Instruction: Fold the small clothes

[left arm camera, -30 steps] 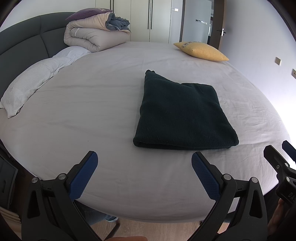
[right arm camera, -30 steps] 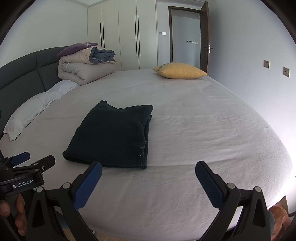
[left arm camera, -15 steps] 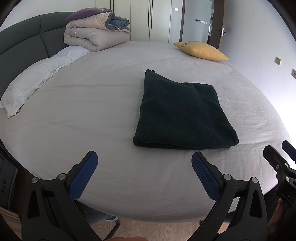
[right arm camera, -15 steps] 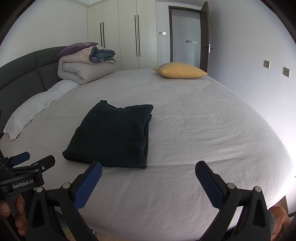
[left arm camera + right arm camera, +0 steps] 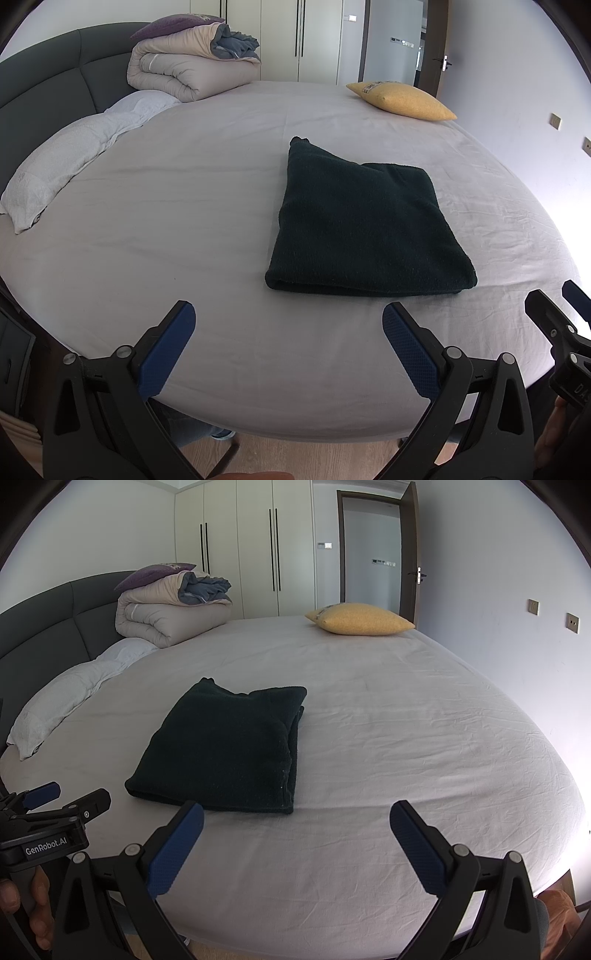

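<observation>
Left wrist view: looks across the bed (image 5: 184,206) toward the far headboard.
Left gripper (image 5: 288,325): spread wide, empty, hovering over the near edge of the bed; blue pads apart.
Dark garment (image 5: 362,229): folded flat on the sheet, ahead and a little right of the left gripper; near folded edge just beyond its right fingertip.
Long axis: near to far, slightly tilted; layered open edges on the right side, as seen in the right wrist view (image 5: 225,749).
Right gripper (image 5: 295,827): also spread and empty, set right of the garment's near right corner.
Nearer hand: roughly equal; left faces the near fold, right the stacked side.
Judgement: fold looks close to done.
</observation>
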A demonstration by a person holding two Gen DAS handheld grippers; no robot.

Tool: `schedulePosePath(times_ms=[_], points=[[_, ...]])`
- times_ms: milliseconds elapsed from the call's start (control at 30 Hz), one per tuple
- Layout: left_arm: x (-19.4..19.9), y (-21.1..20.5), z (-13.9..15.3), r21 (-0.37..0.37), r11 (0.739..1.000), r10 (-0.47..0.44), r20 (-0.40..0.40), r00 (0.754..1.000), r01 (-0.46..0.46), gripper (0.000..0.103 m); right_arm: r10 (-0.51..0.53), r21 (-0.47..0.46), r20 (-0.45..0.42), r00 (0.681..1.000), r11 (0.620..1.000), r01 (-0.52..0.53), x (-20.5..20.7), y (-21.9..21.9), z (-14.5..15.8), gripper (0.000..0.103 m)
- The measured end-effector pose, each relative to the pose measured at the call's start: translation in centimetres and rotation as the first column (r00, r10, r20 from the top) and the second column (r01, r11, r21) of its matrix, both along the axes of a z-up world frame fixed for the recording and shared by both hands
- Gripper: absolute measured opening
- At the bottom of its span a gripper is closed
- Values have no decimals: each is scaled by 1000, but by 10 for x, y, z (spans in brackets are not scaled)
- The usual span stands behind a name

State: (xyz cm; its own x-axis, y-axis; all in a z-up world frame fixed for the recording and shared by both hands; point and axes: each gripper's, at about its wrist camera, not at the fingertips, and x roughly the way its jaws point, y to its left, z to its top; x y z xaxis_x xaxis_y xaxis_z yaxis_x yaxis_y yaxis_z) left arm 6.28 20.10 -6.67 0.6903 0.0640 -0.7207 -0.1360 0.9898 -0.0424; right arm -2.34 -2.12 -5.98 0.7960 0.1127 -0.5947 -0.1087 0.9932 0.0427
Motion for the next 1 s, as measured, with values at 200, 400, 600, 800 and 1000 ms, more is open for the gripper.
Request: schedulePosePath(times_ms=[200, 400, 600, 800, 1000], points=[[0, 1, -1, -1, 1000, -2, -1, 1000, 2, 103, 0, 1, -1, 1000, 1000, 0, 0, 0, 0, 103], [-1, 1, -2, -2, 1000, -2, -5, 1000, 2, 103, 0, 1, -2, 1000, 1000, 0, 0, 0, 0, 103], [0, 5, -3, -8, 1000, -4, -11, 1000, 4, 103, 2, 5, -5, 1000, 1000, -2, -2, 0, -2, 103], [0, 7, -4, -9, 1000, -10, -13, 1000, 10, 103, 3, 11, -10, 1000, 1000, -3, -4, 1, -4, 103], [2, 11, -4, -12, 1000, -13, -9, 1000, 13, 103, 4, 19, -18, 1000, 1000, -3, -4, 0, -4, 103]])
